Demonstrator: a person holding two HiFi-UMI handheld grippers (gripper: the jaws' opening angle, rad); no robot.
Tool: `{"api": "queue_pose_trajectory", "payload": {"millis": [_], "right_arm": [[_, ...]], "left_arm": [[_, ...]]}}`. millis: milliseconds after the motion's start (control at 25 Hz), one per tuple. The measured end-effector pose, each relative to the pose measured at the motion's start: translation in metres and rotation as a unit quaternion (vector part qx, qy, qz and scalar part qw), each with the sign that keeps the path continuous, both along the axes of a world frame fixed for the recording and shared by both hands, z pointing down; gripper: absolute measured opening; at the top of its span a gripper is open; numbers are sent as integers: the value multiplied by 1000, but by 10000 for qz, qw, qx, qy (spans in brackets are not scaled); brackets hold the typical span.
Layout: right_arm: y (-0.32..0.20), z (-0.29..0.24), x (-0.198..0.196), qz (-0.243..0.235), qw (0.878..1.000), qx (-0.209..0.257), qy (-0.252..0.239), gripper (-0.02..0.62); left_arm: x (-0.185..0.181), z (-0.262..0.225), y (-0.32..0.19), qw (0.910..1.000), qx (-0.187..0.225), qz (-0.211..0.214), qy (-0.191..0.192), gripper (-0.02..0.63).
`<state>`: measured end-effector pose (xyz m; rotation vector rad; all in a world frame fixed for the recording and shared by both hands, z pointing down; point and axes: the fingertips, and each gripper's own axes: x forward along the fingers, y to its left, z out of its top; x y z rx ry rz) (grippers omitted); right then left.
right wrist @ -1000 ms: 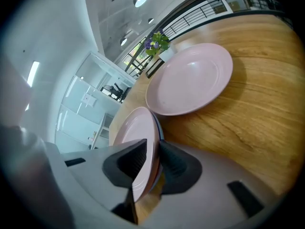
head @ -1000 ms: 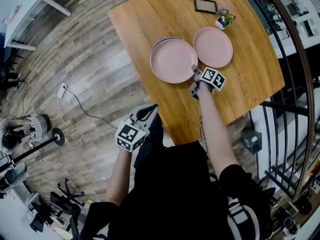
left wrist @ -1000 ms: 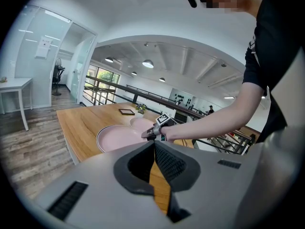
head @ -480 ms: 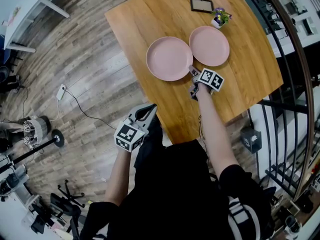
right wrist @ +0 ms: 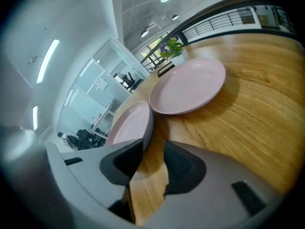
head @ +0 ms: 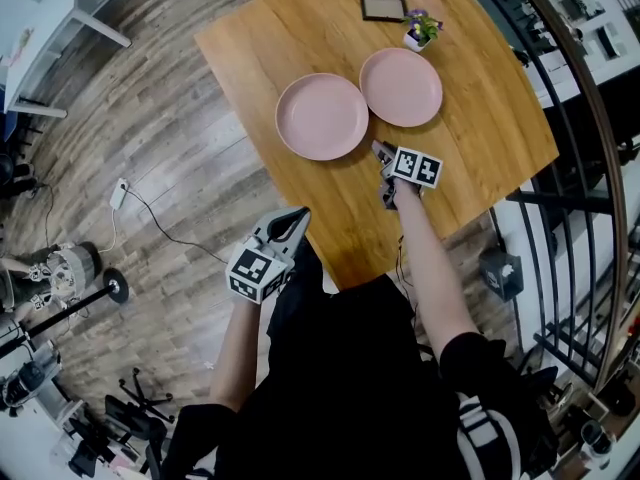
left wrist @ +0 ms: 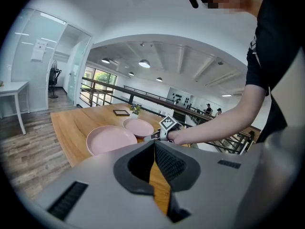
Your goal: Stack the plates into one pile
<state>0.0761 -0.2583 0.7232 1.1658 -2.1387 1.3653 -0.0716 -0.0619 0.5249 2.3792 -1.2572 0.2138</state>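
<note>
Pink plate (head: pixel 322 116) and second plate (head: pixel 401 86) sit side by side on the table (head: pixel 470 158). The right tool (right wrist: pixel 152 149) is apart, empty and has just been narrowing. The left tool (left wrist: pixel 153 144) is together.

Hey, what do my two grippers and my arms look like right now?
Left gripper and right gripper: light grey bodies, dark ribbed jaw pads, each carrying a white cube with black square markers. The person wears a black short-sleeved top, forearms bare.
</note>
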Motion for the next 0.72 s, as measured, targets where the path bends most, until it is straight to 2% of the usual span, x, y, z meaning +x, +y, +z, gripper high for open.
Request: {"api": "queue_pose_trajectory", "payload": {"millis": [120, 200, 440, 560, 640, 720], "right_arm": [[11, 2, 8, -420, 9980, 188, 423, 142], [16, 4, 15, -538, 9968, 218, 543, 135], [28, 12, 40, -569, 9959, 181, 683, 110], [32, 15, 57, -518, 9953, 188, 793, 78], [34, 15, 67, -504, 9940, 270, 927, 17], [35, 13, 75, -538, 9925, 365, 1038, 9]], "left_arm": [[10, 0, 2, 10000, 0, 62, 3, 21], [16, 0, 2, 9999, 3, 107, 11, 21], [31, 1, 3, 9998, -24, 166, 56, 21], [37, 0, 2, 9998, 6, 185, 49, 21], [41, 2, 2, 9998, 0, 198, 36, 21], [45, 2, 2, 9998, -4, 197, 27, 21]]}}
